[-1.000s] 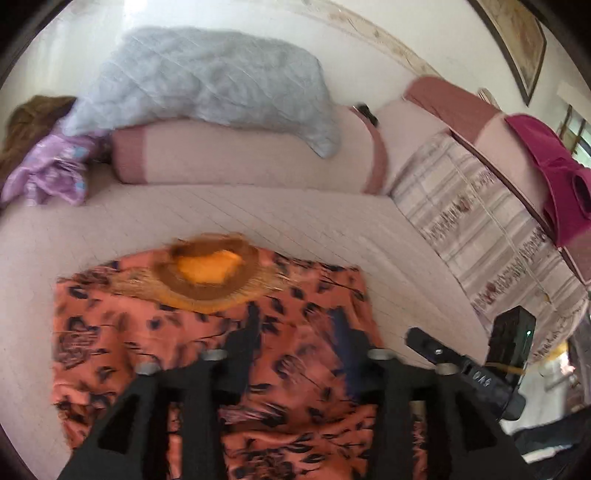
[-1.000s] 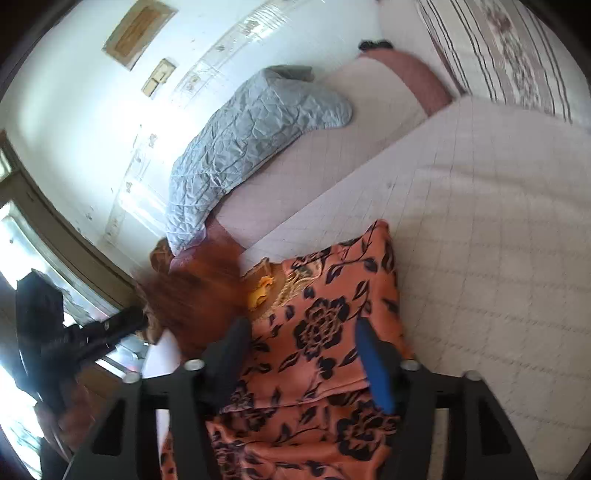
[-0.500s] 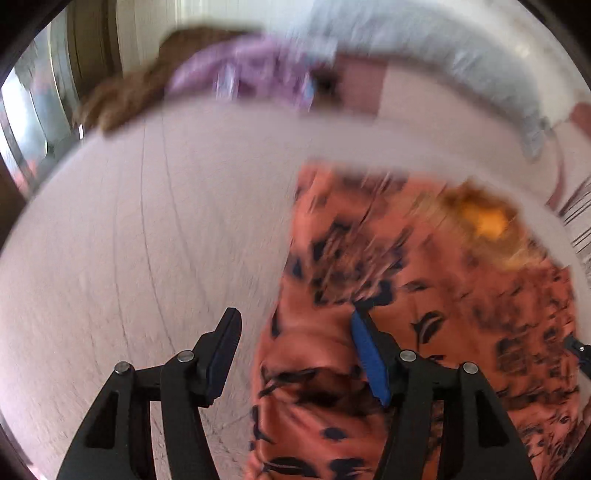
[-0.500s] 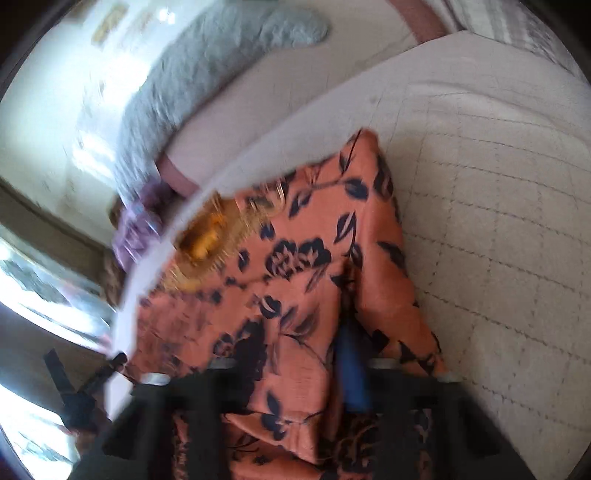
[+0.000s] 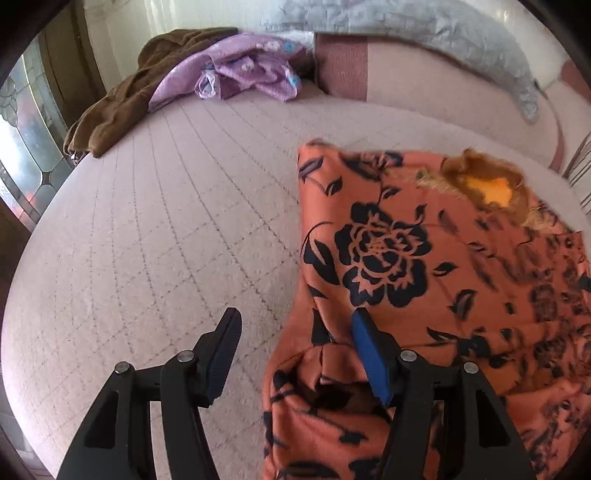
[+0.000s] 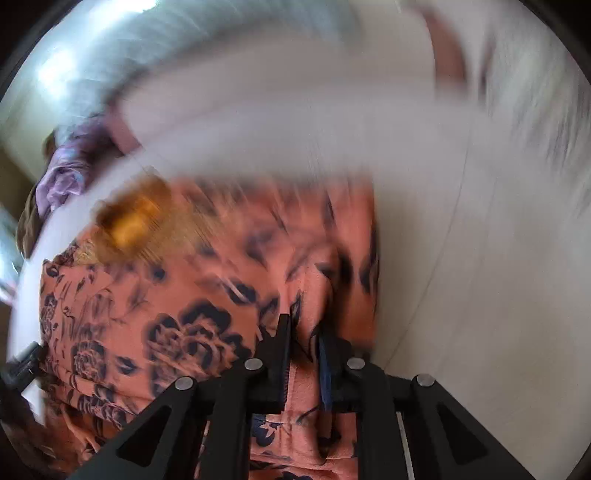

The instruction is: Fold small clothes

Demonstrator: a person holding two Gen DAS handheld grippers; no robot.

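An orange garment (image 5: 406,258) with a dark flower print and a gold embroidered neckline (image 5: 487,188) lies spread on the pink bedspread (image 5: 166,221). My left gripper (image 5: 295,315) is open at the garment's left edge. One finger sits over the bare bedspread, the blue-padded finger rests on the cloth, and the raised edge lies between them. In the blurred right wrist view, my right gripper (image 6: 304,326) is shut on a pinched fold of the orange garment (image 6: 166,295) near its right edge. The neckline (image 6: 133,218) shows at the far left.
A brown cloth (image 5: 110,103) and a purple garment (image 5: 240,74) lie heaped at the far left of the bed. A pink bolster (image 5: 406,81) under a grey quilted blanket (image 5: 424,29) lines the back. A window (image 5: 22,147) stands past the left edge.
My left gripper swung from the garment's middle to its left edge and came down lower. My right gripper closed from wide open onto a fold of the garment.
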